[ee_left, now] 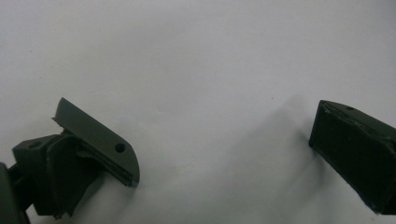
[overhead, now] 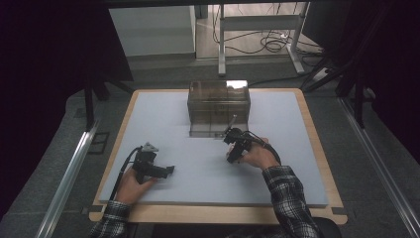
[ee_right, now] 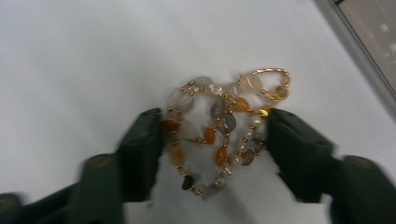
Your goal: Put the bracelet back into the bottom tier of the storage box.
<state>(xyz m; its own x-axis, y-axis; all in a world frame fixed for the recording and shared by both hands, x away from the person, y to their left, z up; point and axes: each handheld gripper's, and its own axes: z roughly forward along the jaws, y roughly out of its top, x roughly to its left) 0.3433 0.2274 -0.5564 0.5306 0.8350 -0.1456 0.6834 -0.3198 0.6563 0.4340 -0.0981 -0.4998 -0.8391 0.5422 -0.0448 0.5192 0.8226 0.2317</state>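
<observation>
Two black jaws of my right gripper stand either side of a beaded bracelet, their inner faces touching its outer beads. The jaws are partly closed around the heap; I cannot tell whether they press it. The bracelet is a loose tangle of amber, orange, grey and clear stones on gold links, lying on the pale mat. One gold loop reaches out past the jaw tips, toward the edge of a clear box at the upper right of the right gripper view.

In the high view, the right gripper sits near the middle of the mat, just in front of the smoky clear box. My right hand wraps it from behind, with a plaid sleeve angling in from the lower right.

My left gripper has its jaws spread wide over bare mat, nothing between them. In the high view it rests at the near left, pointing right, with my left hand behind it. Open mat lies between the two grippers and out to the wooden table edge.
</observation>
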